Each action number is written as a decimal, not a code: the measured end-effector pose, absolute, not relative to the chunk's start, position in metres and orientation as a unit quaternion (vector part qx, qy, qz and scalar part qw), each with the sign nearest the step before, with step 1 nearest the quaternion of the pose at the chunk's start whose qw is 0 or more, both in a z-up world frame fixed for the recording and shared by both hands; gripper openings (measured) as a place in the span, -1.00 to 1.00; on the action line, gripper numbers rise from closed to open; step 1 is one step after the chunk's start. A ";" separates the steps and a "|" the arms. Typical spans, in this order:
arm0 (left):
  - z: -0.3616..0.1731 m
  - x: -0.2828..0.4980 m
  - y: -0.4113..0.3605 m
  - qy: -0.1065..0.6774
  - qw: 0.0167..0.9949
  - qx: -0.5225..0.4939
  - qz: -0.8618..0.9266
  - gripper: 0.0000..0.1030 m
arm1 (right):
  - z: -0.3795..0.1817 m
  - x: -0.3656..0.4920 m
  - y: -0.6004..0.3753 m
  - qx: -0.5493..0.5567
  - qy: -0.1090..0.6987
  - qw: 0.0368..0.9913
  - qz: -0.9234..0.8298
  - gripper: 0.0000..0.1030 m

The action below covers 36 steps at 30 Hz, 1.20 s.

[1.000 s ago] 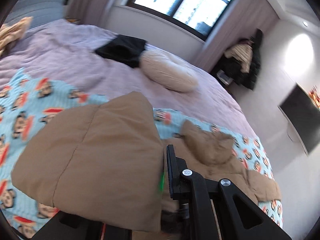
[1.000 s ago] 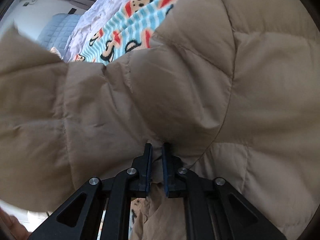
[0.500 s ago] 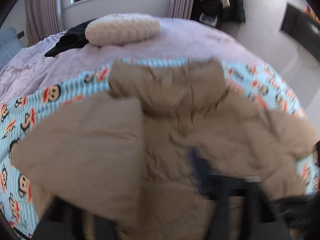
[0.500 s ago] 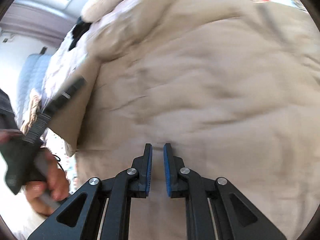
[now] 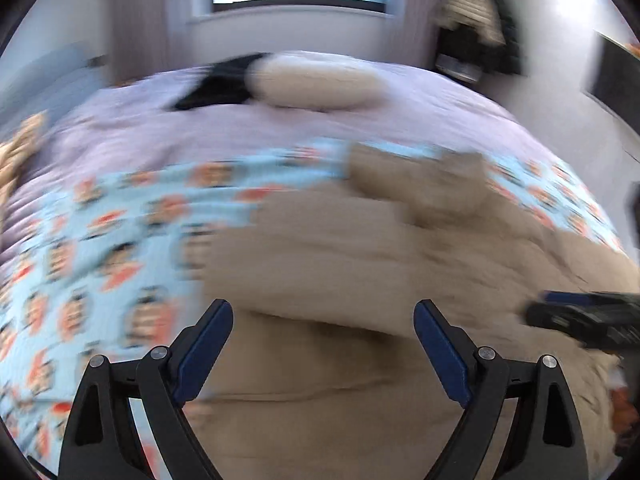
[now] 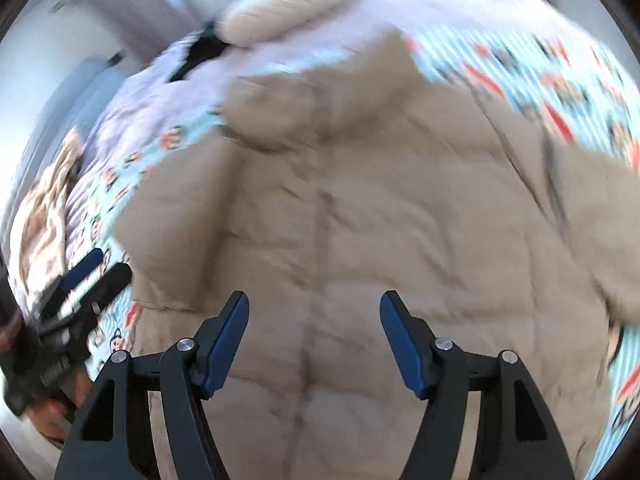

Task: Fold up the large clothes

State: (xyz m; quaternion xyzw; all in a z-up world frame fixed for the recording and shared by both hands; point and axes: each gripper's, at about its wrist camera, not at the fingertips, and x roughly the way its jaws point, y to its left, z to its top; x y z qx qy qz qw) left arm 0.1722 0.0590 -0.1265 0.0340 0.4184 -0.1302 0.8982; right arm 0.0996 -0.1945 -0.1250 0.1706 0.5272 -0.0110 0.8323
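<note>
Both wrist views look down close over the tan jacket (image 5: 360, 380) (image 6: 360, 240), sharing cream pillow (image 5: 316, 82) (image 6: 280, 8) near 12 o'clock.

**Both tools let go of the jacket**

A second ago the right tool (image 6: 314, 312) pinches a fold of the tan puffer jacket (image 6: 360, 220) between nearly closed fingers; now its jaws stand wide apart with nothing between them. The left tool (image 5: 323, 320), which was carrying a lifted sleeve panel, is also spread wide and empty. The jacket, earlier raised and bunched close to the lenses, now lies lower across the monkey-print blanket (image 5: 100, 240), filling the lower middle of both views.
</note>
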 end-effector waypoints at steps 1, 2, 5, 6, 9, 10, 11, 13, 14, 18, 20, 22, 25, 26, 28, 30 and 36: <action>-0.131 0.182 0.080 0.429 0.897 0.013 -0.103 0.80 | -0.119 0.097 -0.183 0.143 0.522 0.841 0.003 0.39; -0.140 0.194 0.101 0.450 0.889 -0.018 -0.084 0.80 | -0.115 0.096 -0.169 0.115 0.517 0.848 0.017 0.39; -0.177 0.225 0.151 0.504 0.853 -0.119 -0.062 0.80 | -0.111 0.101 -0.121 0.019 0.508 0.860 0.050 0.47; -0.189 0.232 0.160 0.518 0.841 -0.140 -0.062 0.80 | -0.113 0.105 -0.101 -0.023 0.506 0.861 0.057 0.56; -0.218 0.240 0.166 0.539 0.826 -0.157 -0.049 0.80 | -0.127 0.114 -0.052 -0.132 0.486 0.861 0.067 0.56; -0.226 0.242 0.165 0.543 0.824 -0.154 -0.045 0.80 | -0.132 0.114 -0.040 -0.160 0.479 0.860 0.068 0.56; -0.232 0.242 0.164 0.546 0.823 -0.152 -0.044 0.80 | -0.139 0.116 -0.028 -0.195 0.472 0.857 0.066 0.56; -0.239 0.239 0.159 0.546 0.824 -0.146 -0.041 0.80 | -0.158 0.129 -0.008 -0.261 0.461 0.847 0.052 0.56; -0.241 0.238 0.156 0.544 0.827 -0.137 -0.039 0.80 | -0.164 0.135 -0.003 -0.283 0.454 0.844 0.040 0.56; -0.243 0.236 0.148 0.541 0.833 -0.112 -0.032 0.80 | -0.154 0.147 -0.025 -0.242 0.422 0.873 -0.025 -0.17; -0.245 0.240 0.146 0.541 0.834 -0.103 -0.032 0.80 | -0.138 0.147 -0.062 -0.143 0.425 0.892 -0.050 -0.73; -0.245 0.243 0.145 0.541 0.836 -0.090 -0.031 0.80 | -0.128 0.137 -0.105 -0.047 0.422 0.901 -0.086 -0.81; -0.243 0.246 0.141 0.540 0.838 -0.078 -0.034 0.80 | -0.137 0.122 -0.166 0.108 0.447 0.881 -0.110 -0.81; -0.243 0.247 0.139 0.541 0.838 -0.067 -0.030 0.80 | -0.145 0.118 -0.181 0.152 0.457 0.869 -0.112 -0.81; -0.239 0.251 0.138 0.543 0.837 -0.063 -0.035 0.80 | -0.165 0.107 -0.212 0.235 0.477 0.838 -0.124 -0.80; -0.229 0.254 0.140 0.539 0.839 -0.069 -0.040 0.80 | -0.182 0.095 -0.240 0.324 0.488 0.802 -0.120 -0.71; -0.194 0.269 0.136 0.510 0.852 -0.079 -0.089 0.12 | -0.162 0.054 -0.284 0.371 0.461 0.787 -0.176 -0.30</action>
